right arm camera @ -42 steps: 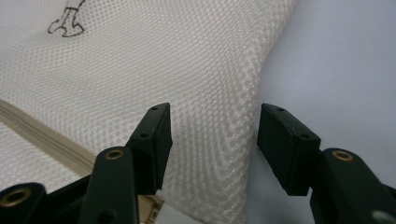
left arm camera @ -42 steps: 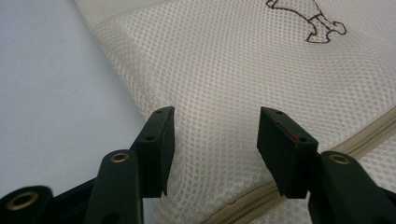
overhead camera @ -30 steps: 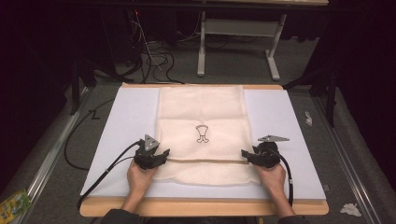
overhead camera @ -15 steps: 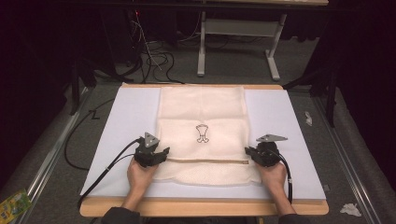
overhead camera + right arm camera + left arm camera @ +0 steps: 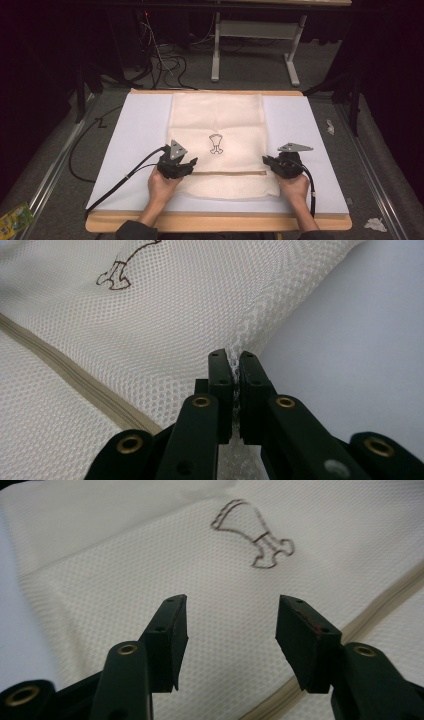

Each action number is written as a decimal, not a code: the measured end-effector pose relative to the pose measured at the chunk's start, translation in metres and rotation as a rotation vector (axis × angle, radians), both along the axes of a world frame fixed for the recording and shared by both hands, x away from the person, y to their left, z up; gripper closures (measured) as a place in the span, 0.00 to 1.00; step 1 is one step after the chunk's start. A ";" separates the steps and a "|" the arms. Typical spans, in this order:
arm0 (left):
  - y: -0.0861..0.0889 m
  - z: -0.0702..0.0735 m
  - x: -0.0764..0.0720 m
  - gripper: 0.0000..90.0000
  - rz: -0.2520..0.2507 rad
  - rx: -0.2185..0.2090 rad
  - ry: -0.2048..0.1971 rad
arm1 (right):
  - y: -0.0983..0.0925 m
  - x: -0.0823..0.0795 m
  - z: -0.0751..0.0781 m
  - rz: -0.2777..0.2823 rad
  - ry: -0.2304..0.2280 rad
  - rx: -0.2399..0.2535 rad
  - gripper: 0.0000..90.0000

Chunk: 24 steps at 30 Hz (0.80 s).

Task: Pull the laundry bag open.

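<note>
A cream mesh bag (image 5: 215,115) lies flat on the white board (image 5: 140,135), with a small brown drawing (image 5: 215,143) on it and a tan zipper (image 5: 227,173) running across near its front end. My left gripper (image 5: 190,164) hovers open over the bag's left part, a little above the mesh, with nothing between its fingers. In the left gripper view, the left gripper (image 5: 231,622) points towards the drawing (image 5: 252,535). My right gripper (image 5: 266,161) is shut on the bag's right edge. In the right gripper view, mesh is pinched between the pads of the right gripper (image 5: 233,362).
The board rests on a wooden table whose front edge (image 5: 215,223) is close to the person. Black cables trail from both grippers. On the floor lie crumpled paper (image 5: 375,224) at the right and a green packet (image 5: 15,220) at the left. Metal desk legs (image 5: 216,55) stand behind.
The right gripper's jaws have closed on the bag's right edge. The left gripper has lifted a little and moved slightly right over the bag, still open.
</note>
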<state>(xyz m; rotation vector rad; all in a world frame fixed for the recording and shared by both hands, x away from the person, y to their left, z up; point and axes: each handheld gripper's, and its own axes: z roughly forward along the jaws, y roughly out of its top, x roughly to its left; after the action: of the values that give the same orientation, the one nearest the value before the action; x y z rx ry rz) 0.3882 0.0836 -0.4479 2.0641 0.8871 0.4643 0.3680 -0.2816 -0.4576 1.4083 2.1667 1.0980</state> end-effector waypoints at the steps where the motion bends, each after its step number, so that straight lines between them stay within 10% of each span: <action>1: -0.004 0.001 0.000 0.53 -0.006 0.003 -0.001 | 0.000 0.001 0.000 0.004 0.005 -0.005 0.98; 24: -0.071 -0.003 0.000 0.55 -0.163 -0.033 0.094 | -0.001 -0.001 0.006 0.020 -0.003 0.029 0.98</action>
<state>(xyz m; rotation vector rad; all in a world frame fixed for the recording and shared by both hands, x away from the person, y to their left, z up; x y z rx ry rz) 0.3880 0.0128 -0.4511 2.1218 0.7681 0.2648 0.3669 -0.2831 -0.4515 1.3994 2.1760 1.1420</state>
